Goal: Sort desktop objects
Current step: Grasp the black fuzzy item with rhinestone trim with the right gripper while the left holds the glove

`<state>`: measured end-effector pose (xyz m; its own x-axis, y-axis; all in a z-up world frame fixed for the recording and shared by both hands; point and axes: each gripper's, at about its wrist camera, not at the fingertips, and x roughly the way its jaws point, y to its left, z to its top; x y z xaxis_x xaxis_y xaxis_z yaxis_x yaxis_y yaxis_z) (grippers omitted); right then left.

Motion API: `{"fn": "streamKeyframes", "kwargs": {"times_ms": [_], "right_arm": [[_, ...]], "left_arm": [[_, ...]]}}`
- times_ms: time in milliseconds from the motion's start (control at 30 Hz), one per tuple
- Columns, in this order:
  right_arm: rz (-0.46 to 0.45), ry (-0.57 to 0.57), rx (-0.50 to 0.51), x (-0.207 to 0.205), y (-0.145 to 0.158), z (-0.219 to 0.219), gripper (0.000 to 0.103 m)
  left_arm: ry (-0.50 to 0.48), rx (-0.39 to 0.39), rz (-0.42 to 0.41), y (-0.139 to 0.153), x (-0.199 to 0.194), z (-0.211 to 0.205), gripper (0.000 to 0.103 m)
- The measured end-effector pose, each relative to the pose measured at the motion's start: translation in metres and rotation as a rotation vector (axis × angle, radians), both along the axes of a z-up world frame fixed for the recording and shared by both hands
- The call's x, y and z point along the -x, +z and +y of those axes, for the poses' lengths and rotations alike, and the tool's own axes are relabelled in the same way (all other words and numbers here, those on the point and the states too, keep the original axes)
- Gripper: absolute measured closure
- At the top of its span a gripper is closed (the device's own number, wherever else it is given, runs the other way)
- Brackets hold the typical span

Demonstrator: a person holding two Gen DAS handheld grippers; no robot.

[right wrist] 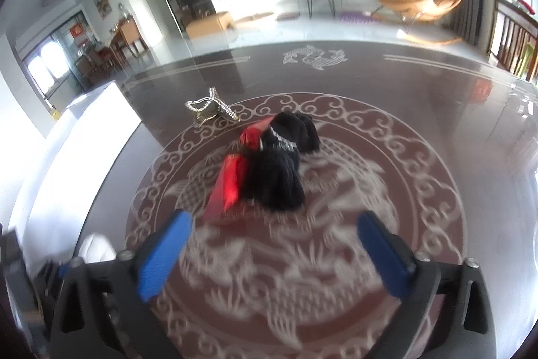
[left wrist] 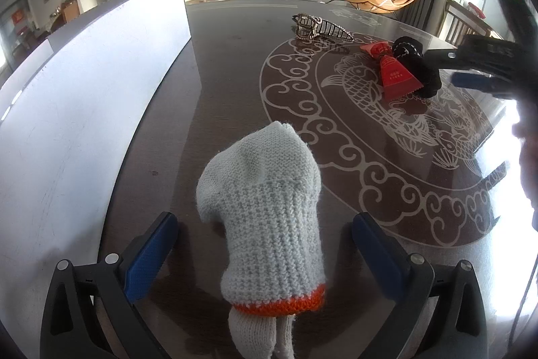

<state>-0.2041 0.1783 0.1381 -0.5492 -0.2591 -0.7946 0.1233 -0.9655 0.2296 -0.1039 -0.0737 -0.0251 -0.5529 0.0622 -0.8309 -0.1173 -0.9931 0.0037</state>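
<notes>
1. A living room lies behind: a dark television, potted plants and an orange lounge chair stand beyond a dark glossy tabletop (left wrist: 235, 63) inlaid with pale fish and cloud patterns.
2. At the far left a white box (left wrist: 84, 83) stands on the tabletop, its long wall running along the edge.
3. Just right of it, the left gripper (left wrist: 265, 244) stands released, its blue pads either side of a grey knitted glove (left wrist: 265, 211) with an orange cuff band; the pads do not press the knit.
4. Further back lies a metallic hair claw (left wrist: 319, 28), apart from everything else.
5. To the right, a red packet (right wrist: 228, 184) rests against a black bundle of fabric (right wrist: 279, 167) in the middle of the fish medallion.
6. The right gripper (right wrist: 272, 244) hangs short of that pair, jaws apart with nothing between them.
7. Risks, as I judge them: the packet and the black bundle touch, so a grip on one may drag or tip the other; the glossy tabletop lets a thin packet slide away from closing pads; the right wrist view is smeared, so a rushed approach could miss. The loose glove could fold or slip from a shallow grip.
8. Writing: pale print shows on the red packet and white marks on the black fabric, both too small to read.
</notes>
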Motion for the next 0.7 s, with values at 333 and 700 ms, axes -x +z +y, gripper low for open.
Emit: {"fn": "streamKeyframes", "kwargs": {"times_ms": [333,700], "right_arm": [[-0.066,-0.007,0.033,0.026,-0.028,-0.001,0.069],[0.051,0.137,-0.108,-0.154,-0.029,-0.021,0.060]], "left_arm": [[0.001,-0.001,0.000,0.002,-0.002,-0.001,0.000],[0.004,-0.001,0.000,0.002,-0.002,-0.002,0.000]]}}
